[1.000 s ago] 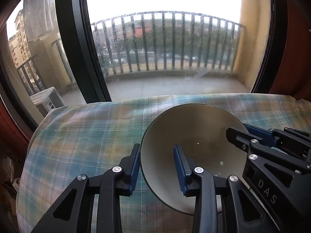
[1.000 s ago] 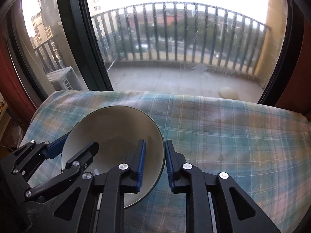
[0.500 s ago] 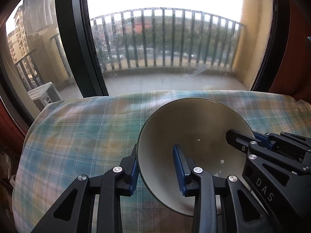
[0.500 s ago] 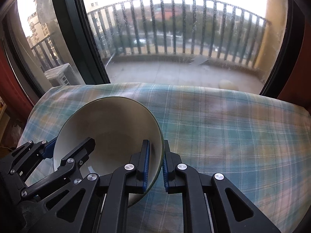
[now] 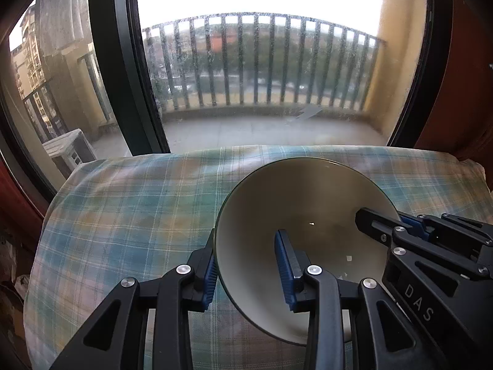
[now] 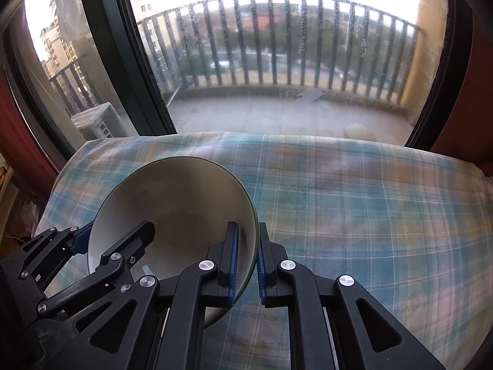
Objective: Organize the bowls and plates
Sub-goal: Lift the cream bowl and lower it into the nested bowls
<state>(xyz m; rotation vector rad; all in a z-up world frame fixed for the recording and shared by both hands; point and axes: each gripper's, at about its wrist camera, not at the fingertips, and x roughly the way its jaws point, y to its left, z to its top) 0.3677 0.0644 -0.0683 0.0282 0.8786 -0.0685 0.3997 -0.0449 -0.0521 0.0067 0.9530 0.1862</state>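
A cream bowl with a dark rim is held above the plaid cloth. My left gripper straddles its left rim, one finger outside and one inside, with a wide gap between the pads. My right gripper is shut on the bowl's right rim, pads pinching the wall. Each gripper shows in the other's view: the right one at the bowl's right side, the left one at its left side. The bowl is empty and tilts toward me.
The plaid cloth covers a cushioned surface that ends at a large window with a dark frame. A balcony railing lies beyond the glass. Red-brown walls flank both sides.
My right gripper has closed onto the bowl's right rim. The bowl has lifted and tilted a little. The left gripper stays around the left rim.
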